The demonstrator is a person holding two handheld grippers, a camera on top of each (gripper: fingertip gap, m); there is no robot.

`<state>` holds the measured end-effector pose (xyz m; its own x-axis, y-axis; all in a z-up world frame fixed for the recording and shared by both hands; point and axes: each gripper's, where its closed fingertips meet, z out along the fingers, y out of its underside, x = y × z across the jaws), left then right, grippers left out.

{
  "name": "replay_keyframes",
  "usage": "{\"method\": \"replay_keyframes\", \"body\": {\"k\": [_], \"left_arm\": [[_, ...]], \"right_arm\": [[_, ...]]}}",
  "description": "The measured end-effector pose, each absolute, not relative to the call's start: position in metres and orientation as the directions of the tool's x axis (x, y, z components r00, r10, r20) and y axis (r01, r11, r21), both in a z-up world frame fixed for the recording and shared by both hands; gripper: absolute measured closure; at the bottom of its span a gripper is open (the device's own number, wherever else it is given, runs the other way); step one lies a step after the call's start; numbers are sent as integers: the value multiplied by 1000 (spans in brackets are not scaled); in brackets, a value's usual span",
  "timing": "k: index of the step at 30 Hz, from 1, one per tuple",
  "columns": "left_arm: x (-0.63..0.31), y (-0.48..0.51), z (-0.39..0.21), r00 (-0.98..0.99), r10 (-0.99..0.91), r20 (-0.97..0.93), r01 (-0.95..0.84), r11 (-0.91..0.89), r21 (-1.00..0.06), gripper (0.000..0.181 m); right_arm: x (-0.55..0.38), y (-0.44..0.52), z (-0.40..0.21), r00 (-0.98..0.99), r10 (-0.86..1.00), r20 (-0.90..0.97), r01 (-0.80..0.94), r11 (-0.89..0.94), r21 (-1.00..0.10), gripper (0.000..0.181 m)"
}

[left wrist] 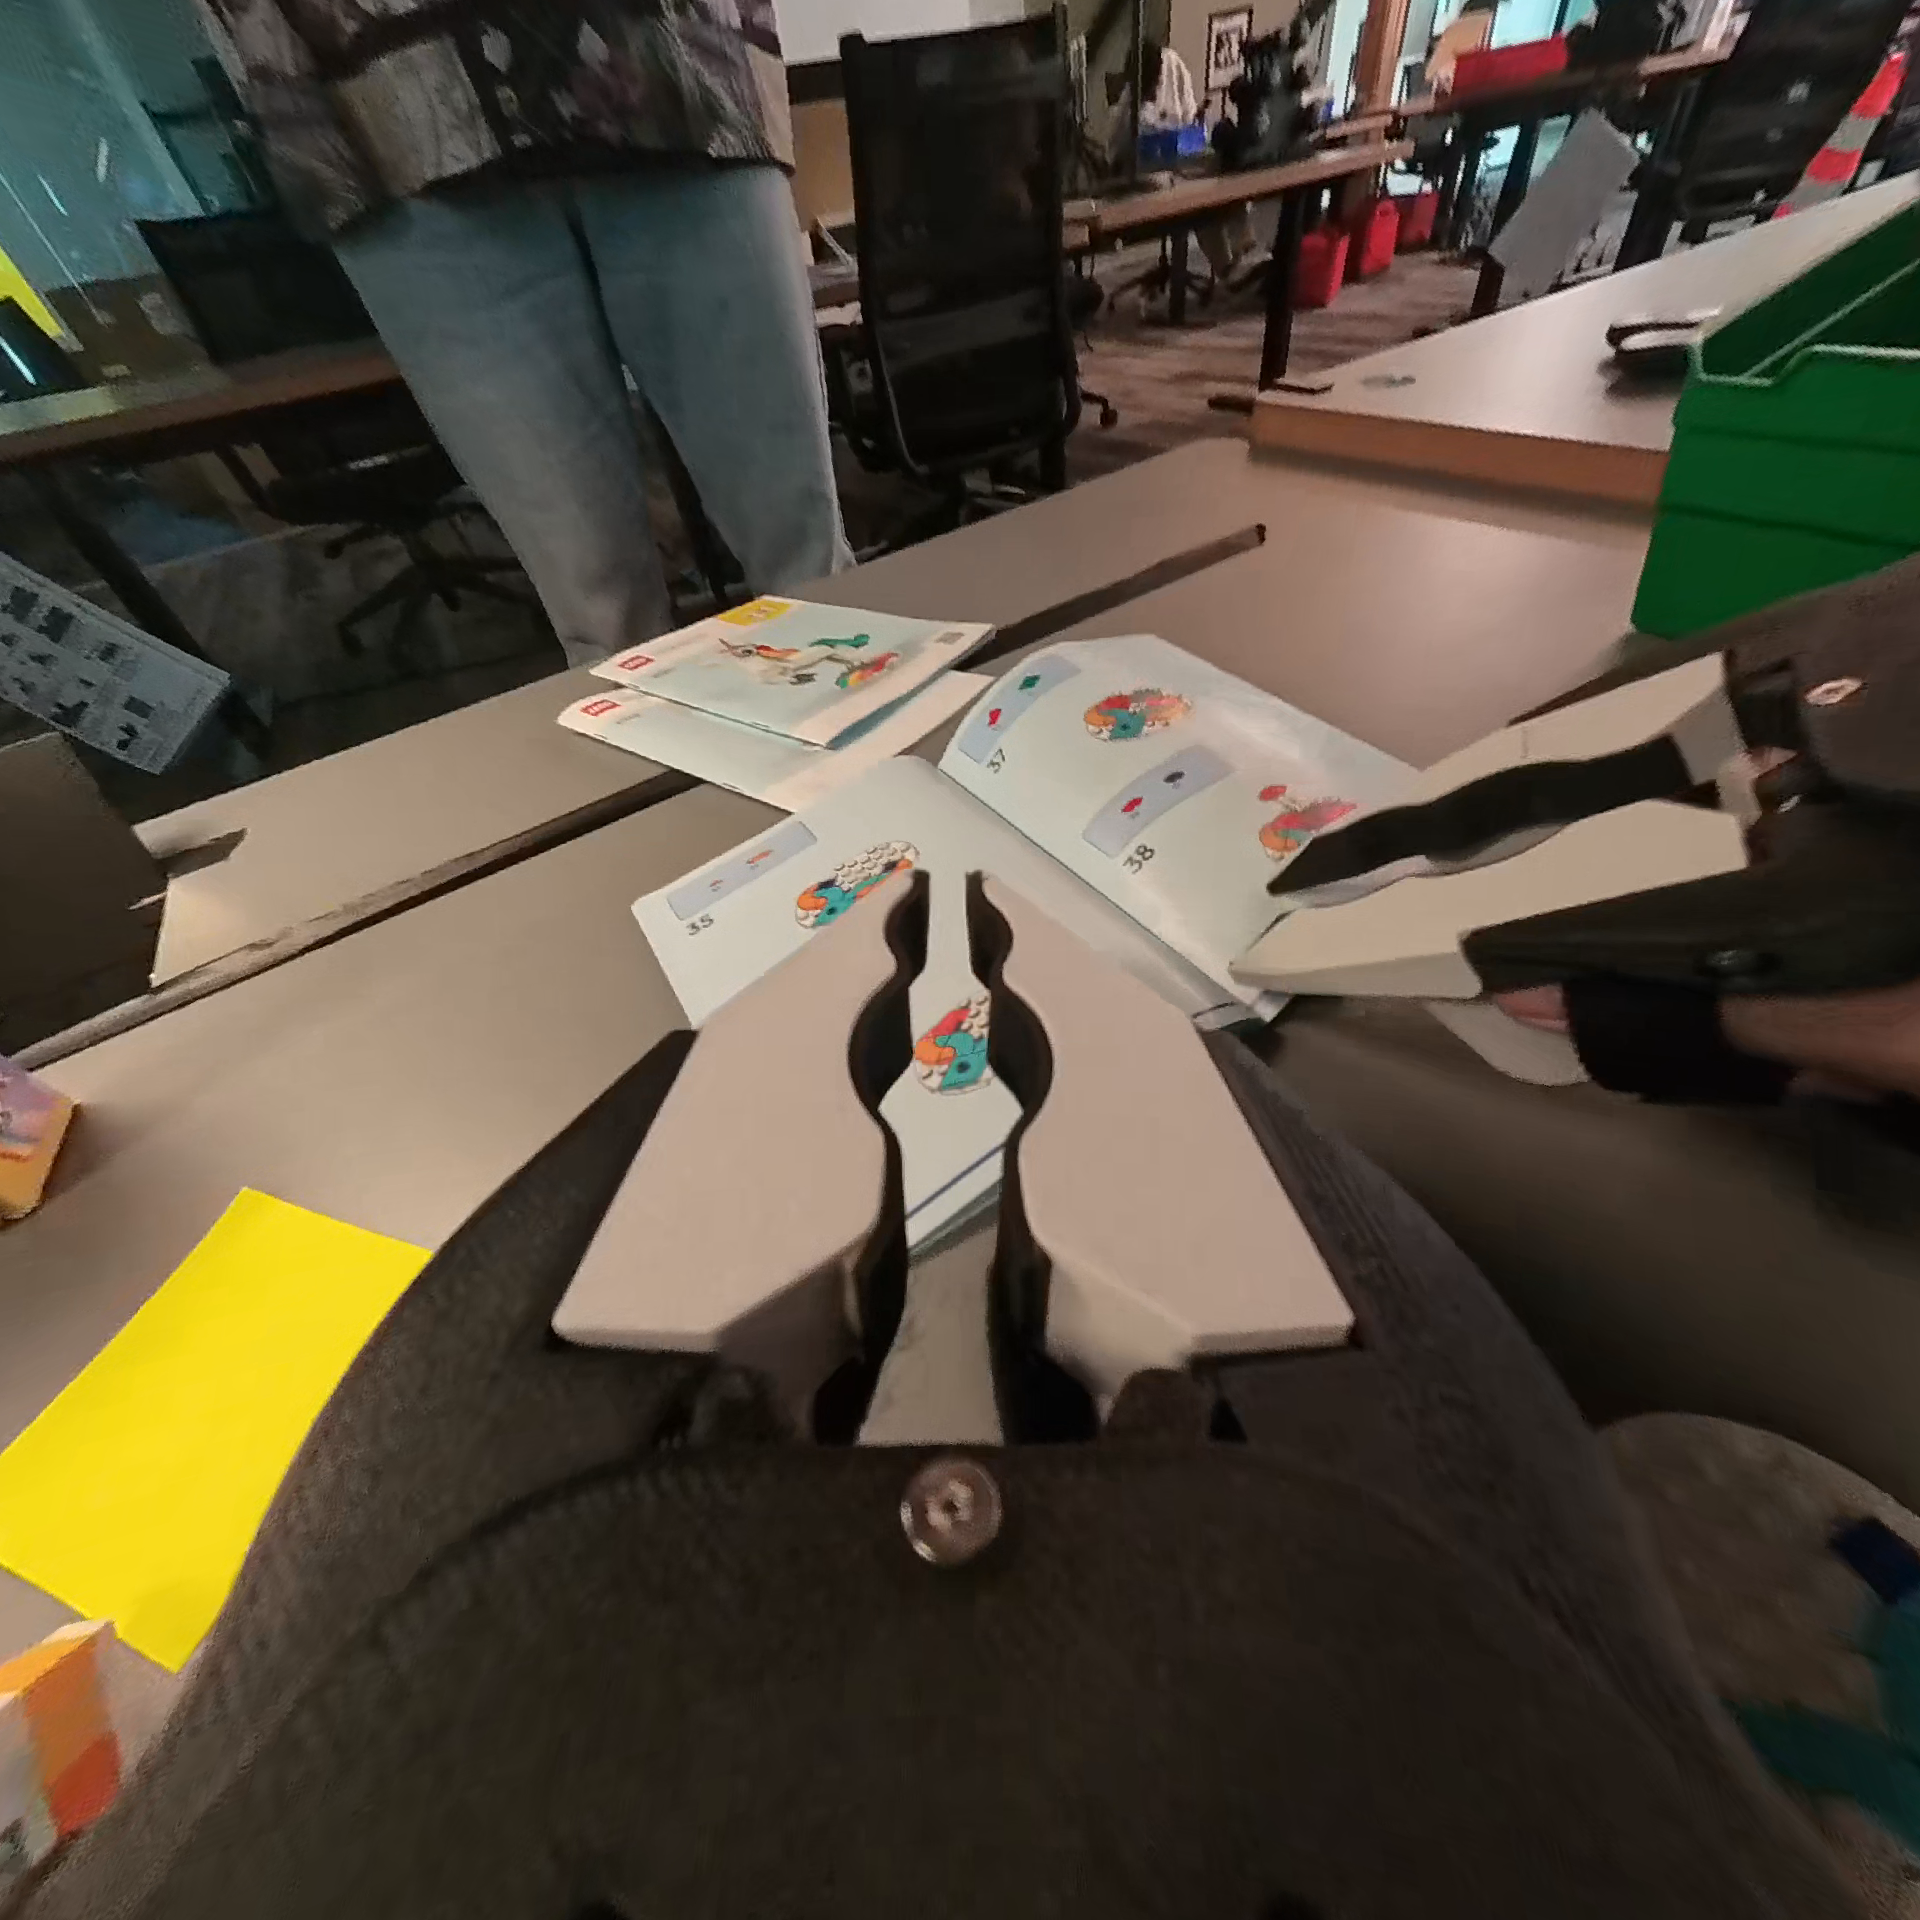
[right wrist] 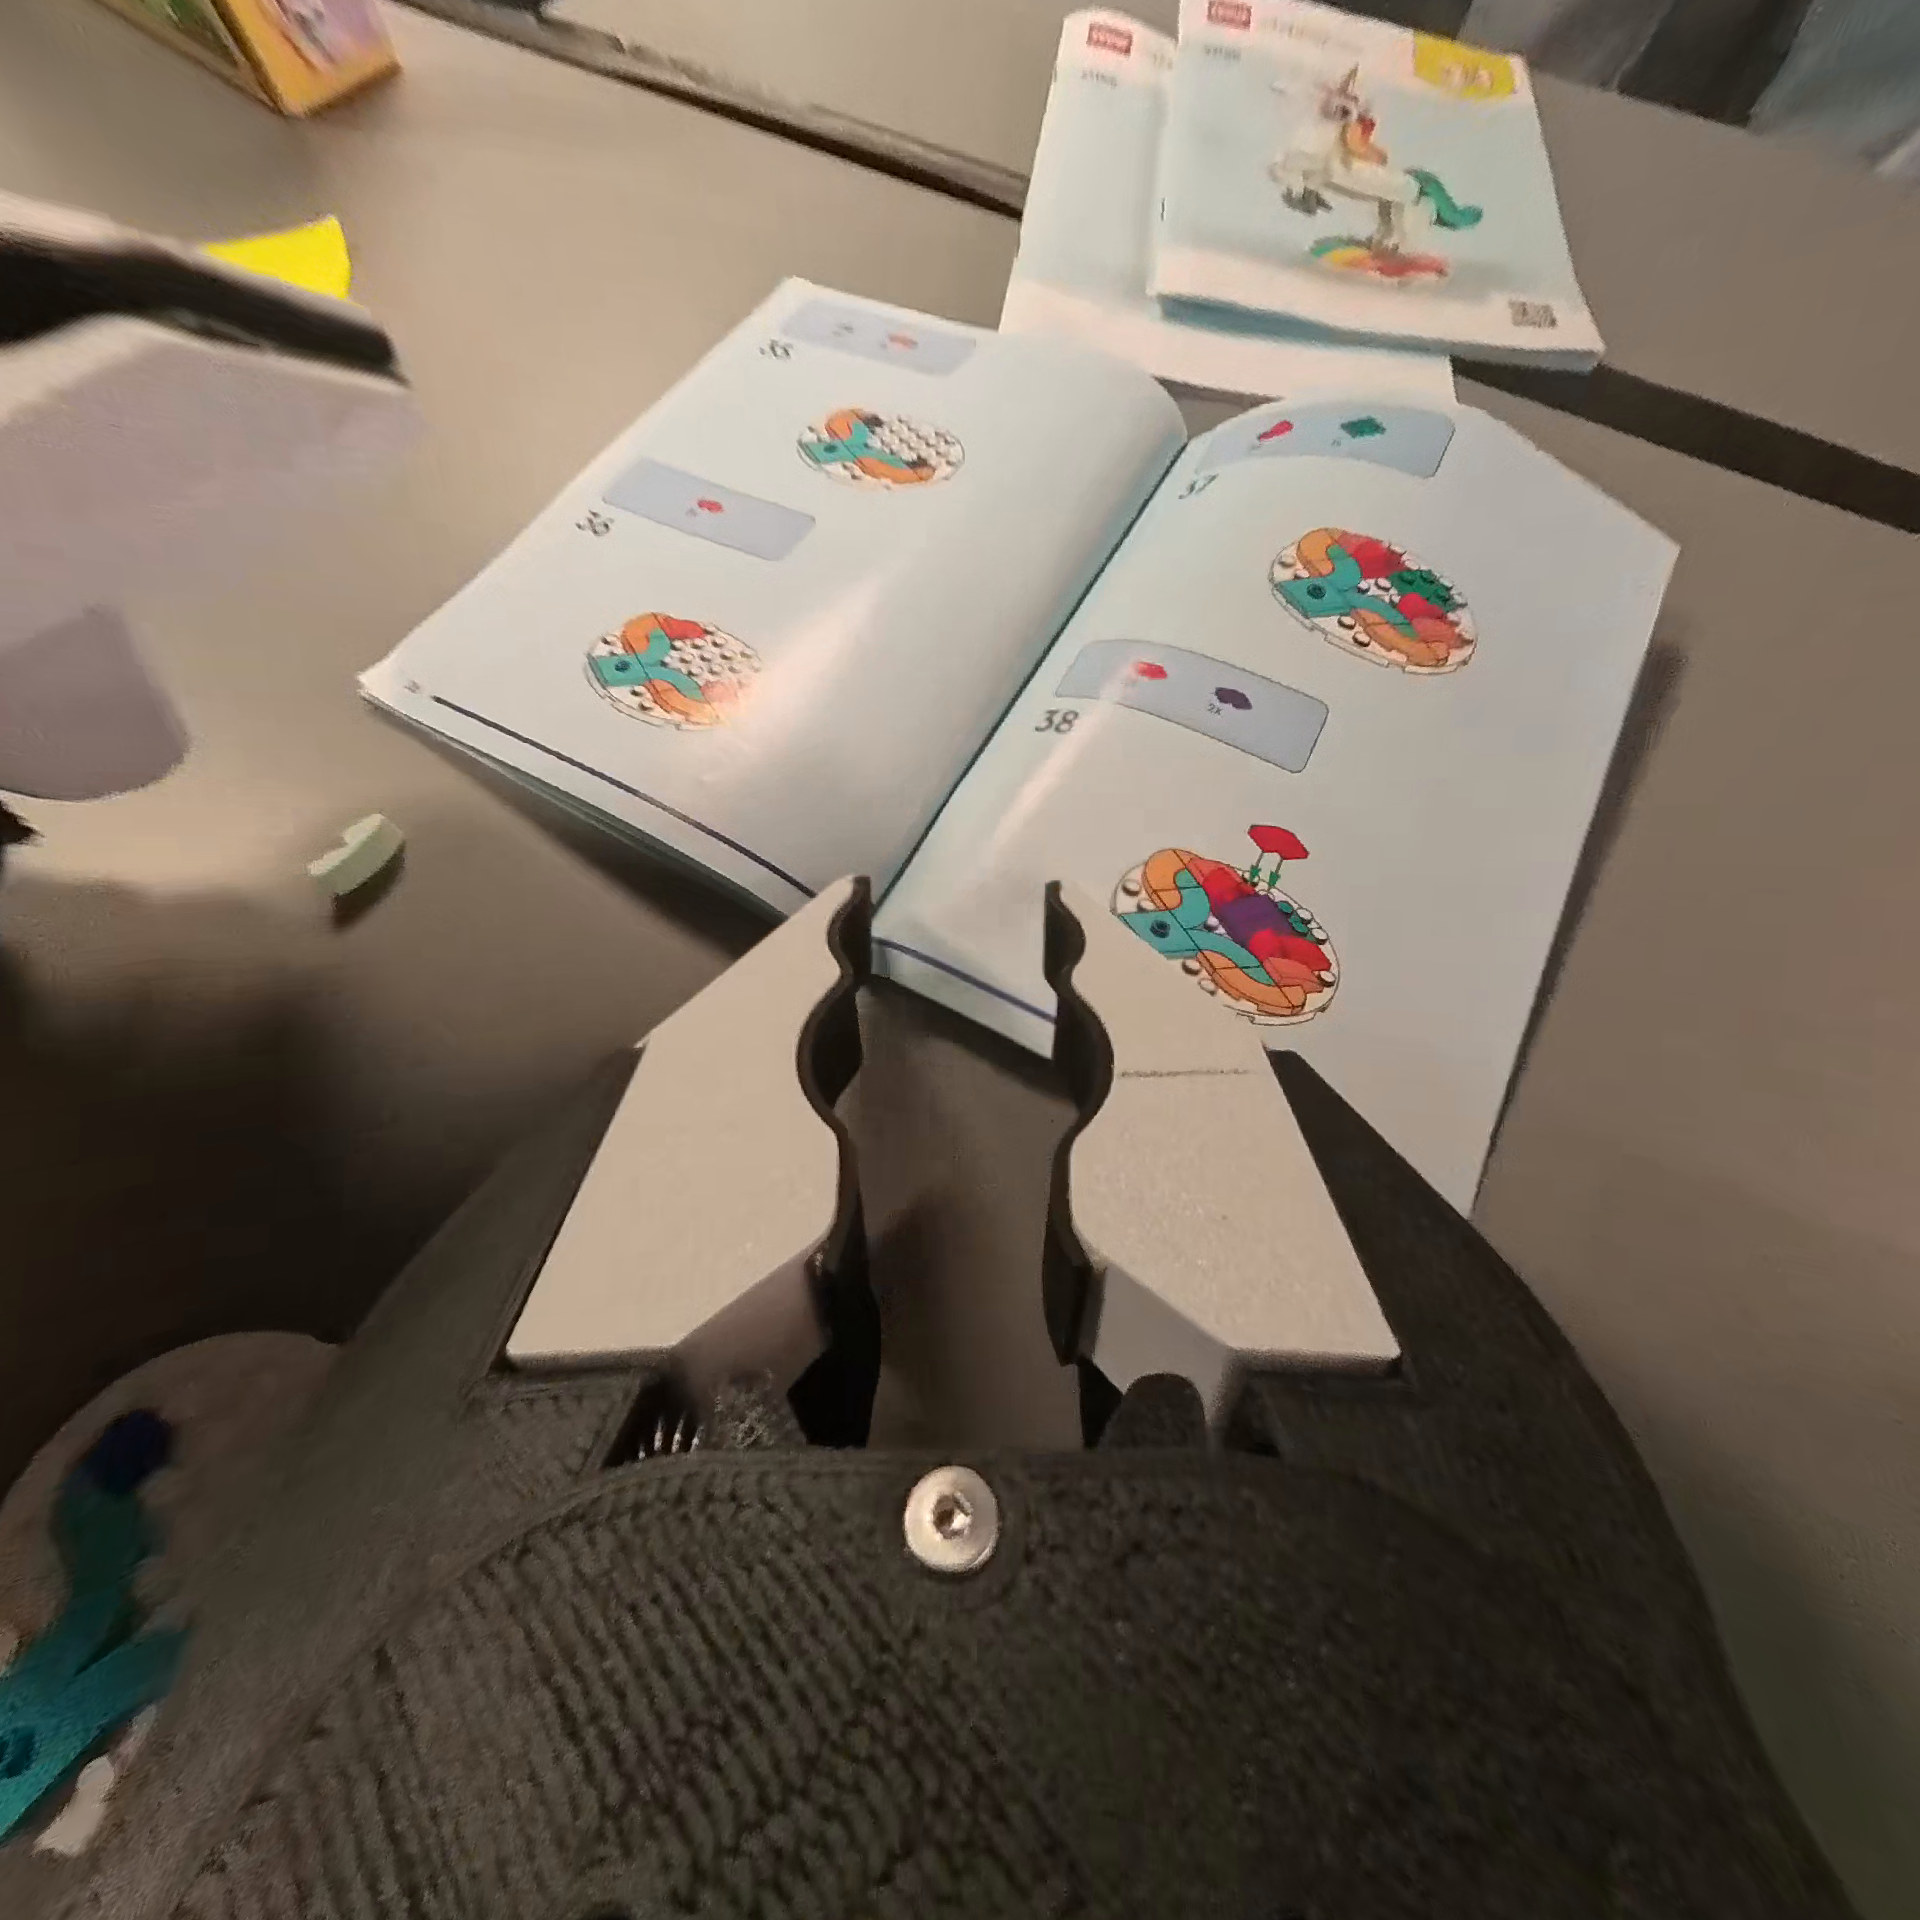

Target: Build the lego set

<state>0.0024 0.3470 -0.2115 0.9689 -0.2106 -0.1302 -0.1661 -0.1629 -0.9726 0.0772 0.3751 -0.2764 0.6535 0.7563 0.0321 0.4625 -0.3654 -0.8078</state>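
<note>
My left gripper [left wrist: 945, 883] hovers over the left page of an open instruction booklet [left wrist: 1091, 790]; its jaws stand a narrow gap apart and hold nothing. My right gripper [right wrist: 956, 904] is open and empty above the booklet's [right wrist: 935, 623] near edge at the spine. It also shows at the right of the left wrist view [left wrist: 1257, 930], over the right page. A small pale green piece [right wrist: 358, 852] lies on the table left of the booklet. A round grey build with teal parts [right wrist: 62, 1662] is blurred at the lower left, and shows in the left wrist view [left wrist: 1818, 1714].
Two closed booklets [right wrist: 1351, 208] lie beyond the open one. A yellow sheet [left wrist: 187, 1403] and a colourful box [left wrist: 31, 1132] lie at the left. Green bins [left wrist: 1787, 447] stand at the far right. A person in jeans [left wrist: 582, 364] stands beyond the grey table [left wrist: 416, 1039]. One gripper's finger ends stand about 11 cm off the other's. Between my left fingertips and the small pale green piece [right wrist: 358, 852] there is roughly 9 cm.
</note>
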Motion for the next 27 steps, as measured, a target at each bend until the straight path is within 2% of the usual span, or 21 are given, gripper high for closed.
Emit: {"method": "replay_keyframes", "body": {"k": [5,9,19,22,27], "left_arm": [[-9,342,-198,972,-152,-178,-193,-89,-977,175],[-30,331,-178,980,-58,-190,-189,15,-982,175],[-64,319,-174,993,-6,-118,-118,42,-992,173],[-65,321,-178,997,-25,-68,-67,35,-997,170],[-64,321,-177,998,-43,-49,-47,50,-998,169]], "right_arm": [[76,377,-284,658,747,96,521,-359,-775,142],[78,379,-285,676,735,54,494,-397,-774,124],[79,380,-285,684,729,23,473,-419,-775,117],[81,383,-264,694,719,35,395,-340,-853,112],[112,379,-206,733,680,26,146,-120,-982,122]]}}
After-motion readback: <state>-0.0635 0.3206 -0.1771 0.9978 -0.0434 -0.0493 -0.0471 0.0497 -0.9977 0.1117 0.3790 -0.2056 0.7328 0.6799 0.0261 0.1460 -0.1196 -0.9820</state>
